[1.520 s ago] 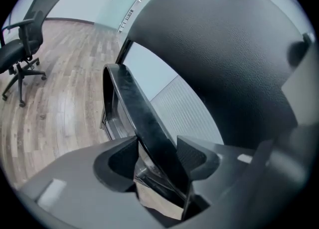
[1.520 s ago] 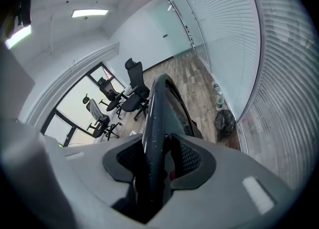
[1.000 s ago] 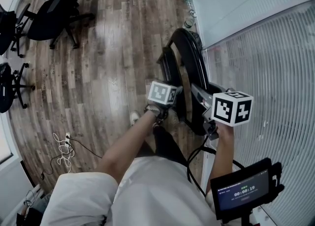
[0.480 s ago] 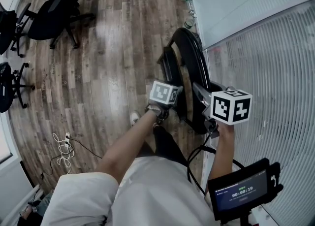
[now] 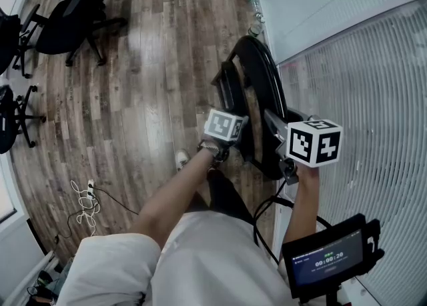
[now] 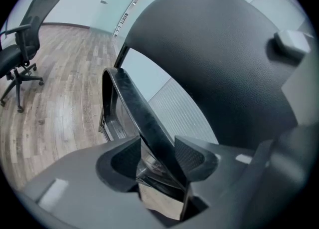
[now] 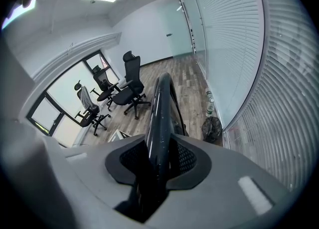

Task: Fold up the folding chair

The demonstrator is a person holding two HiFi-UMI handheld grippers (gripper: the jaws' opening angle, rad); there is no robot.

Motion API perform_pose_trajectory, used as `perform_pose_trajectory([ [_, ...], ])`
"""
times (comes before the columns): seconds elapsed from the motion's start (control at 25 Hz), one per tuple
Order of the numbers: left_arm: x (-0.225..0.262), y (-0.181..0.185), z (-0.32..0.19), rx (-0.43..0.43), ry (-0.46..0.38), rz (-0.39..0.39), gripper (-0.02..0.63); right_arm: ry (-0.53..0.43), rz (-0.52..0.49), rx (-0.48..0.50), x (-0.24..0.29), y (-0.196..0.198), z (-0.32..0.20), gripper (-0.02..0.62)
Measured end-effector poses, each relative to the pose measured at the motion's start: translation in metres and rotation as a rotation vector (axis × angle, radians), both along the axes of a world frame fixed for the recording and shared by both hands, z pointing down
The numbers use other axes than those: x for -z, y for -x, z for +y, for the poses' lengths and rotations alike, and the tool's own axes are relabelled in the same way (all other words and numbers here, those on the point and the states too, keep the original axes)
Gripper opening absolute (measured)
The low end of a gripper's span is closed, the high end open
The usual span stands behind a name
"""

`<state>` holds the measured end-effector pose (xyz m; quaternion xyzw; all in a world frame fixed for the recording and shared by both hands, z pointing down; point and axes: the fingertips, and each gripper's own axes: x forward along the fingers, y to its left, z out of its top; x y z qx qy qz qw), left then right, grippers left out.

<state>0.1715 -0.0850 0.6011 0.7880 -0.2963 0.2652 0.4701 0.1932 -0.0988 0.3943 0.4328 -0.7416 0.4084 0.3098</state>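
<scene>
The black folding chair (image 5: 259,75) stands folded nearly flat beside the blinds. My left gripper (image 5: 239,141) is at its left side. In the left gripper view the left gripper (image 6: 158,160) is shut on a glossy black frame tube (image 6: 130,98), which lies against the right-hand pad under the padded seat (image 6: 214,58). My right gripper (image 5: 272,123) is at the chair's right side. In the right gripper view the right gripper (image 7: 158,158) has just been closing on another frame tube (image 7: 162,106), and both pads now press it.
A wall of white blinds (image 5: 360,65) runs close along the right. Bottles (image 5: 255,15) stand at its foot beyond the chair, and a dark bag (image 7: 212,129) lies there. Office chairs (image 5: 67,18) are at the far left. A cable (image 5: 87,198) lies on the wood floor.
Hardly anything differs: the right gripper has edged slightly at the chair frame. The left gripper and the chair stand as before.
</scene>
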Motion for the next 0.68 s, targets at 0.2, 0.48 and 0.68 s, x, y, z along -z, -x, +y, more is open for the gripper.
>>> perform_pose_trajectory([
  [0.2, -0.0017, 0.0015, 0.0005, 0.001, 0.006, -0.008, 0.209, 0.000, -0.002, -0.001, -0.0003, 0.0019, -0.0002, 0.078],
  [0.48, -0.0026, 0.0031, -0.0011, 0.005, 0.006, -0.011, 0.209, 0.001, 0.001, 0.000, -0.0012, 0.0032, -0.0017, 0.078],
  [0.68, 0.0008, -0.0002, -0.0007, 0.030, 0.023, 0.030, 0.216, 0.001, 0.001, 0.004, -0.0020, 0.0033, -0.0039, 0.078],
])
